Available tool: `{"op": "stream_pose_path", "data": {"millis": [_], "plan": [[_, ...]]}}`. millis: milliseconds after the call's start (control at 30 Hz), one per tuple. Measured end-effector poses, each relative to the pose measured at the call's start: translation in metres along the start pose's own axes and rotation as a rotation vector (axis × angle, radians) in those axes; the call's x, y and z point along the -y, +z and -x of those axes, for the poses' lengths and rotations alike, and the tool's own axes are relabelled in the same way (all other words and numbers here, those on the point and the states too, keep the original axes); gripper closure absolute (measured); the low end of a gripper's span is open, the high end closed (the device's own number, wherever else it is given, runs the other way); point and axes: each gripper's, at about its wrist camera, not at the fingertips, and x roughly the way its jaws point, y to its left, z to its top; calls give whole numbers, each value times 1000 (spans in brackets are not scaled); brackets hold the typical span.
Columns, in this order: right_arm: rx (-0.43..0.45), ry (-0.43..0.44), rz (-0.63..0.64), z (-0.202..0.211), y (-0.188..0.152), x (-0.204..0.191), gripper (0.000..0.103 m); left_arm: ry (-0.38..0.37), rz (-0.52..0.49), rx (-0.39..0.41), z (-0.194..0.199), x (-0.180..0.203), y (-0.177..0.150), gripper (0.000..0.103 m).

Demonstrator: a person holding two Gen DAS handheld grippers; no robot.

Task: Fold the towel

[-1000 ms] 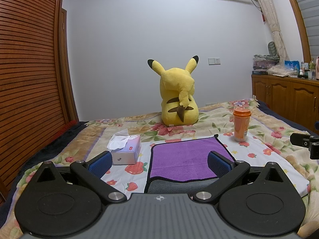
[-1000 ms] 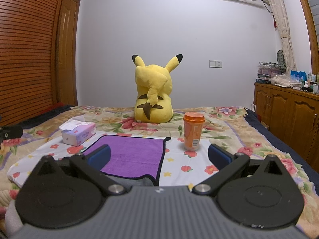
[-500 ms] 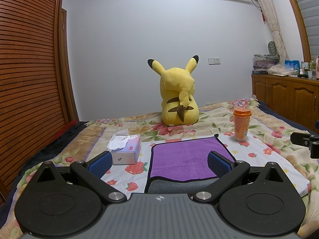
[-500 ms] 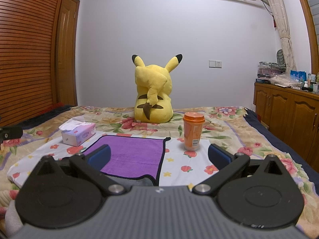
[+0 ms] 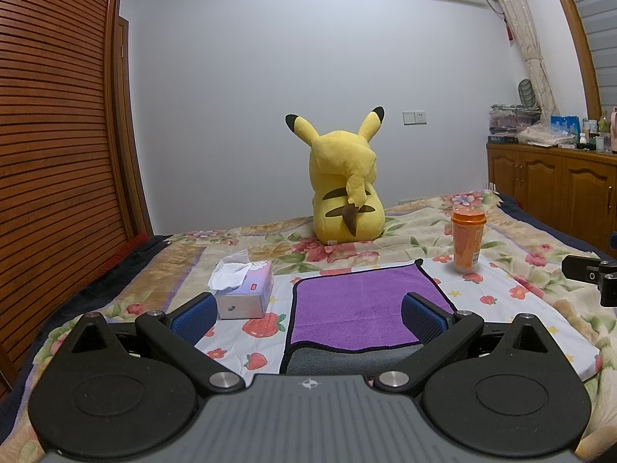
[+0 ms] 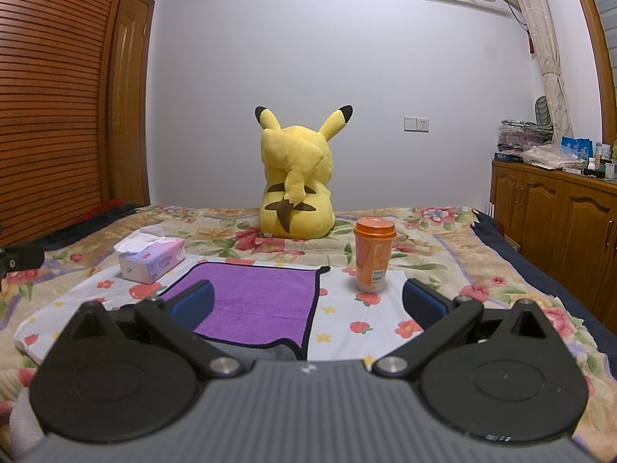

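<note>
The purple towel (image 5: 358, 305) lies flat on the strawberry-print sheet (image 6: 347, 316) between the tissue box (image 5: 246, 289) and the orange cup (image 6: 373, 256). The left gripper (image 5: 308, 312) and the right gripper (image 6: 308, 301) hover with jaws wide apart, holding nothing. Folding looks not yet begun; next, each should descend to pinch a near corner.
</note>
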Motion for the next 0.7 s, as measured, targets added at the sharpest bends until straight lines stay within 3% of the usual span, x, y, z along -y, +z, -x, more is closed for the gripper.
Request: {"op": "stream_pose_path", "data": {"millis": [467,700], "plan": [[-2,1,0,0,1,-5,0,-1,-2,-5,0,0,0,0],[-27,10,10,-9,-1,-6,0,-14,-4,-48,-8,-1,-8,0]]}}
